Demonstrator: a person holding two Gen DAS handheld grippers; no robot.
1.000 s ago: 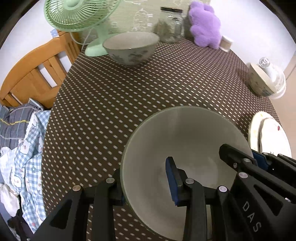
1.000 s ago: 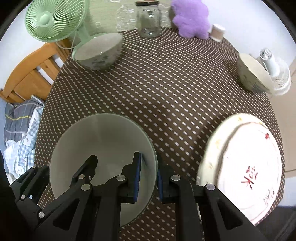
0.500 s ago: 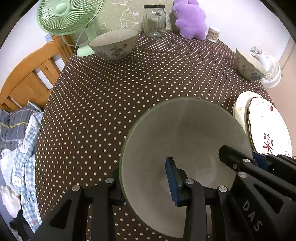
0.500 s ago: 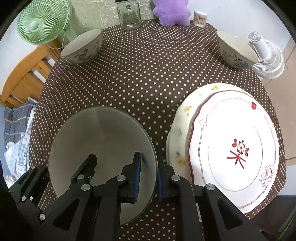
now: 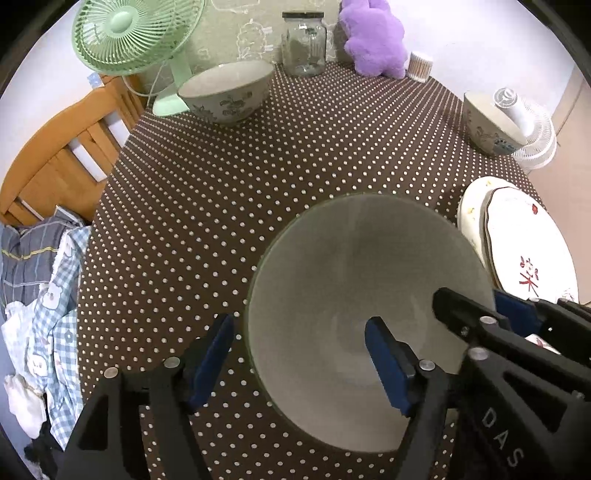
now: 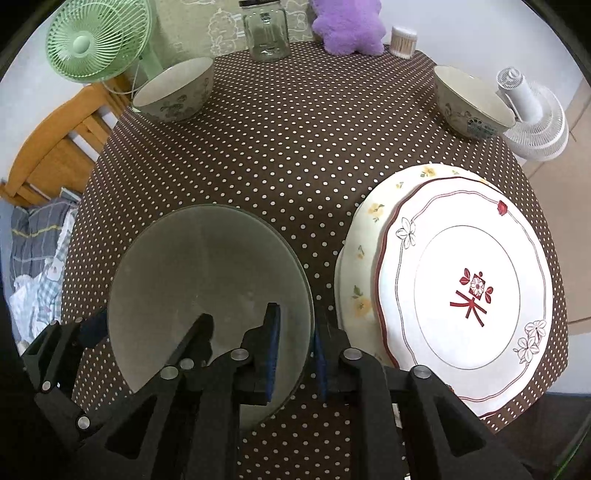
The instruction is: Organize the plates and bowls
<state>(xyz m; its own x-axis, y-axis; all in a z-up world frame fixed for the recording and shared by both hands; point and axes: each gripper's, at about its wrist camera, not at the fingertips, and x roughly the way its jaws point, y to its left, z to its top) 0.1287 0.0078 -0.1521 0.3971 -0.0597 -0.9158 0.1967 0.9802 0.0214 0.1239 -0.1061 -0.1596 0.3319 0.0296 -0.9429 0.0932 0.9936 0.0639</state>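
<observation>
A frosted glass bowl (image 5: pixel 365 295) sits on the dotted brown tablecloth (image 5: pixel 229 192), near the front edge. My left gripper (image 5: pixel 299 354) straddles its left rim with the jaws apart, open. My right gripper (image 6: pixel 295 354) straddles its right rim (image 6: pixel 306 314) with a small gap each side, open. The bowl also shows in the right wrist view (image 6: pixel 207 288). Two stacked plates (image 6: pixel 465 291), a red-patterned one on a yellow-flowered one, lie right of the bowl. A floral bowl (image 6: pixel 173 92) stands far left, another (image 6: pixel 469 103) far right.
A green fan (image 6: pixel 92 40), a glass jar (image 6: pixel 266 29), a purple plush toy (image 6: pixel 347 26) and a cotton-swab pot (image 6: pixel 402 40) line the far edge. A white fan (image 6: pixel 532 114) stands off the right side. A wooden chair (image 5: pixel 62 147) with clothes (image 5: pixel 40 280) is left.
Both grippers have opened and let go of the glass bowl, which now rests on the cloth. The view has settled lower, with the plates in full sight.
</observation>
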